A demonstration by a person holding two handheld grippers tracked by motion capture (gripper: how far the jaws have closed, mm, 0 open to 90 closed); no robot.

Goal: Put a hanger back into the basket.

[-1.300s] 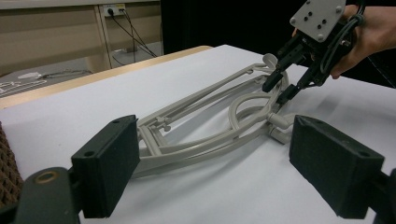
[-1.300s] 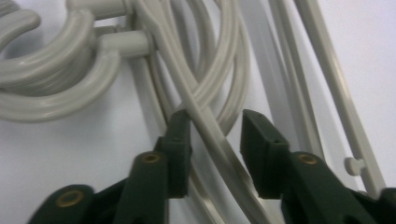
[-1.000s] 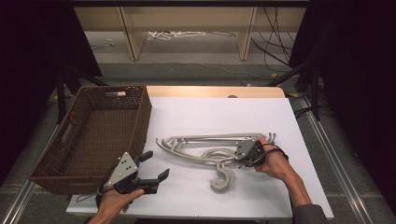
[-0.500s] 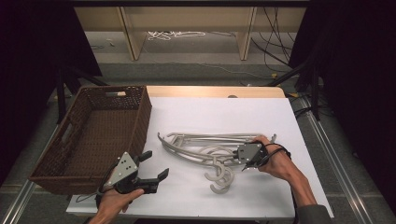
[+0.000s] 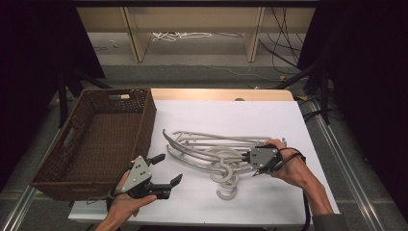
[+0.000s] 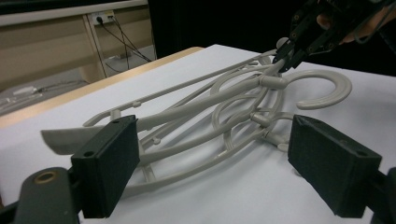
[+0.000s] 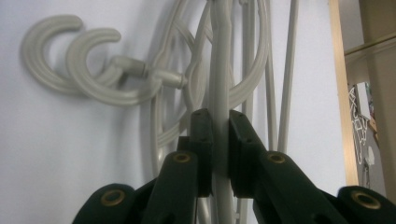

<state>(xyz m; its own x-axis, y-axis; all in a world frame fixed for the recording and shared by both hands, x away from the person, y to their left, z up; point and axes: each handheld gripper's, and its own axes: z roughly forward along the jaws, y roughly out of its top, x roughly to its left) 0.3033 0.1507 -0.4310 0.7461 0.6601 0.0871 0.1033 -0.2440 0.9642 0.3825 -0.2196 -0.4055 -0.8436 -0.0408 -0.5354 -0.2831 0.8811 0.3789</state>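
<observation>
High view: white counter (image 5: 288, 120) with a brown wicker basket (image 5: 77, 159) along its left edge. A pile of grey plastic hangers (image 5: 207, 149) lies around the middle of the counter, a bit toward the right edge, hooks curling toward the near edge. Right tongs (image 5: 248, 158) sit at the right end of the pile, hand behind them near the right edge, pressed together on one hanger arm; jaws have just been closing, with the hanger arm between them. Left tongs (image 5: 168, 169) are near the near-left corner, just beside the basket's near corner, spread, nothing between them, apart from the pile.

Left gripper view: left tongs (image 6: 212, 158) wide apart, both black pads clear of everything, hangers (image 6: 210, 112) lying on the white counter (image 6: 224, 196) beyond and between the pads' line of sight, not touched. One hook (image 6: 322, 88) curls at the right. Right tongs (image 6: 286, 55) at the top right, pinching the pile's far end.

Right gripper view: right tongs (image 7: 219, 140) pinching one grey hanger bar (image 7: 220, 84) that runs straight up between the pads, both pads touching it. Two hooks (image 7: 79, 60) at the upper left lie on the counter (image 7: 56, 154). Other hanger bars run alongside, to the right of the pinched one.
</observation>
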